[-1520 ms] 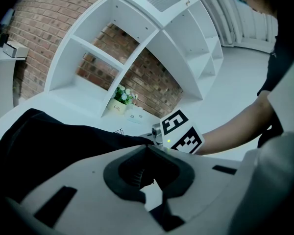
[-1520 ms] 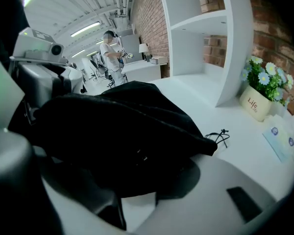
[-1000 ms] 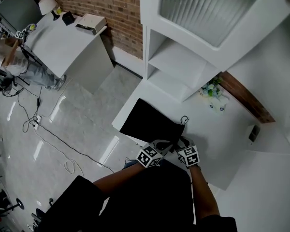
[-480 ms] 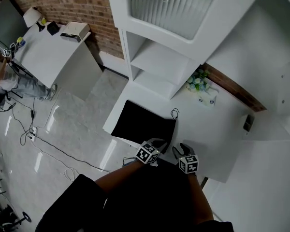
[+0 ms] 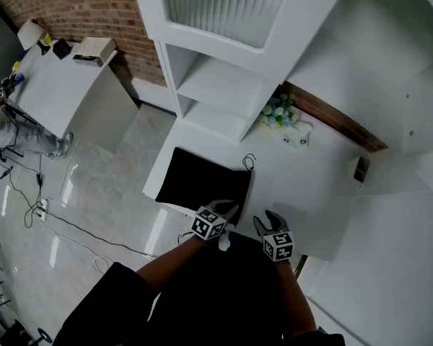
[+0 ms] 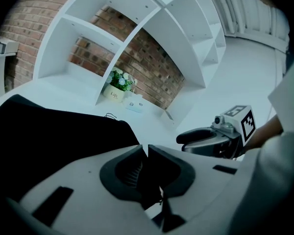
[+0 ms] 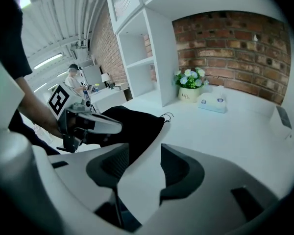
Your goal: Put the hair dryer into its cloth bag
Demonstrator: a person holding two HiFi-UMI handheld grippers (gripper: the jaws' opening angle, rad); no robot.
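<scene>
L tool [image 6: 147,148] pinches cloth bag [image 5: 202,182], jaws just easing open | R tool [image 7: 145,148] apart, empty

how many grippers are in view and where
2. The left gripper is at the near edge of the bag, pinching its cloth; the right gripper hovers open over the counter beside it. None hidden.

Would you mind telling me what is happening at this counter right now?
A person works at the white counter with a gripper in each hand. The left gripper is closed on the near edge of the black cloth bag, which lies flat. The right gripper hovers beside it, jaws open and empty. No hair dryer is in sight.
</scene>
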